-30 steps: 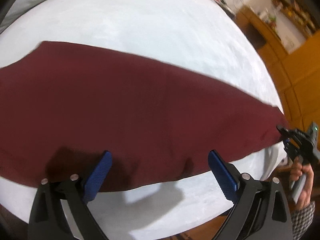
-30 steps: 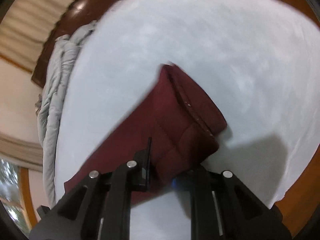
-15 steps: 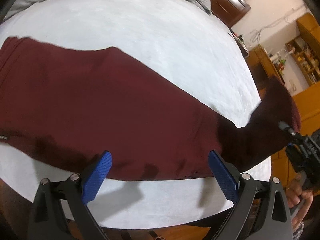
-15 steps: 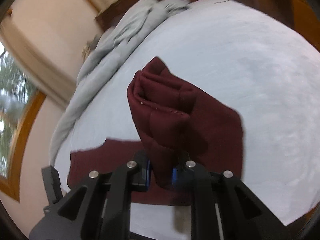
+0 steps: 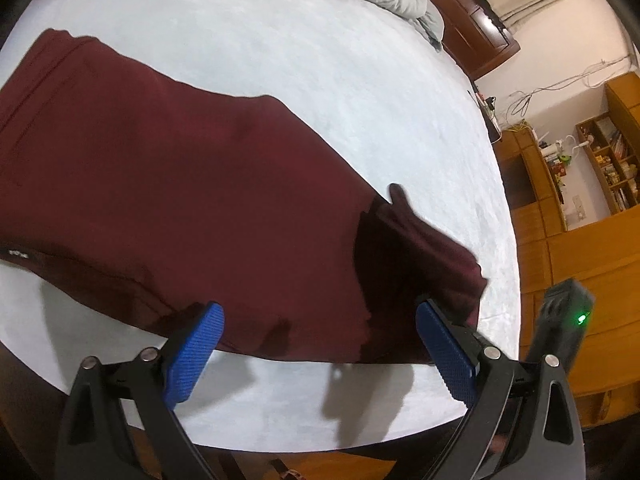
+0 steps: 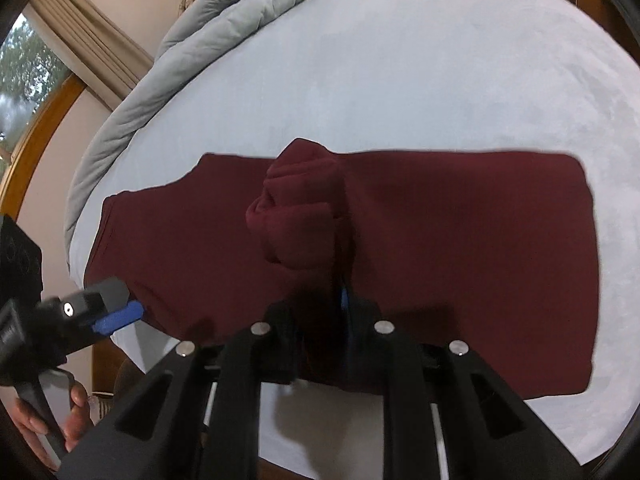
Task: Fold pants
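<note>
While our right hand-held gripper [image 6: 320,320] held a bunched end of the maroon pants [image 6: 460,248] pinched between its closed fingers, the rest of the garment lay spread flat across the pale bed [image 6: 440,80], near its front edge. We had our left hand-held gripper [image 5: 320,344] gaping wide over the near hem, its blue ribbed pads [image 5: 192,356] clasping nothing.

We judged the main risk to be the gathered bundle itself: it hung as a thick, crumpled knot rather than a clean edge, so laying it down as it was would likely leave a lumpy, skewed fold instead of a neat halving. We also thought the cloth could slip out of the pinch, since only a narrow strip of it seemed caught between the fingers. With the left one idle, nothing pinned the lower layer, and a drag across the bed could pull the whole piece towards the edge.

We saw the pants as a soft, matte, fairly heavy knit, sweatpant-like, that draped in rounded folds; the flat part formed a long band with a squared end. The bed cover looked slightly fuzzy, and a grey quilted comforter [image 6: 208,20] lay heaped along the far side.
</note>
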`<state>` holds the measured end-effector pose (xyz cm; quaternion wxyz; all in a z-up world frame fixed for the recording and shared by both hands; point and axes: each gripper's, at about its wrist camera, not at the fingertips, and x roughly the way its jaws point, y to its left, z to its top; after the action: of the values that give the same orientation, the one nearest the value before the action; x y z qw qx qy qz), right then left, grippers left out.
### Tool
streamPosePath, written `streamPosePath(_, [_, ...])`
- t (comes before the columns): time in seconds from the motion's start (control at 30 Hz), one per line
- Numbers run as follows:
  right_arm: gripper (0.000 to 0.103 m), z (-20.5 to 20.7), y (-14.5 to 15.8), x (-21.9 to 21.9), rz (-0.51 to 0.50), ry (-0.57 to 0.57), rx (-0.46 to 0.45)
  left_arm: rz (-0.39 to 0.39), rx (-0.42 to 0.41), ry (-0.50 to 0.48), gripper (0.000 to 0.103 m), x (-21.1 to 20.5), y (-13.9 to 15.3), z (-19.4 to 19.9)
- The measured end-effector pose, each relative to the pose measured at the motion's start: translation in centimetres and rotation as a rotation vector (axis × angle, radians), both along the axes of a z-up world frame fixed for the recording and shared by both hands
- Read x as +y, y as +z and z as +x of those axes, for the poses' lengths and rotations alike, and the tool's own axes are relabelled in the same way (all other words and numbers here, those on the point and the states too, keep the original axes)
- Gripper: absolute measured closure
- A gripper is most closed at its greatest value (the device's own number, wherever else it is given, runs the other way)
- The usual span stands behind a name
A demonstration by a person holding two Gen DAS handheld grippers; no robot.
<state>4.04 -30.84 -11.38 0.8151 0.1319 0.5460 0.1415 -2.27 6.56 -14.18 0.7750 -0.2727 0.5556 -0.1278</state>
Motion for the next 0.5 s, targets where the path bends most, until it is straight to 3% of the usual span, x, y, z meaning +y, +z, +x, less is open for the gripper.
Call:
streamPosePath(0.07, [0.075, -0.2, -0.4, -0.1, 0.011, 0.025, 0.005, -0.023, 0.014, -0.009, 0.006, -0.5, -0.4, 0.5])
streamPosePath(0.1, [0.066, -0.4, -0.4, 0.1, 0.018, 0.045, 0.003, -0.035, 0.023, -0.017, 0.006, -0.8, -0.6, 0.7])
streamPosePath(0.13, [0.046, -0.6, -0.4, 0.0, 0.04, 0.072, 0.005, -0.045, 0.032, -0.021, 0.006, -1.0, -0.8, 0.8])
streamPosePath(0.2, [0.026, -1.1, -0.2, 0.3, 0.165, 0.133, 0.034, -0.082, 0.059, -0.028, 0.006, -1.9, -1.2, 1.5])
streamPosePath(0.33, [0.023, -2.3, 0.7, -0.8, 0.374, 0.171, 0.056, -0.141, 0.121, -0.023, 0.006, -2.6, -2.5, 1.9])
streamPosePath(0.5, [0.023, -4.3, 2.2, -7.0, 0.401, 0.026, 0.01, -0.13, 0.178, -0.055, 0.006, -5.0, -4.0, 2.8])
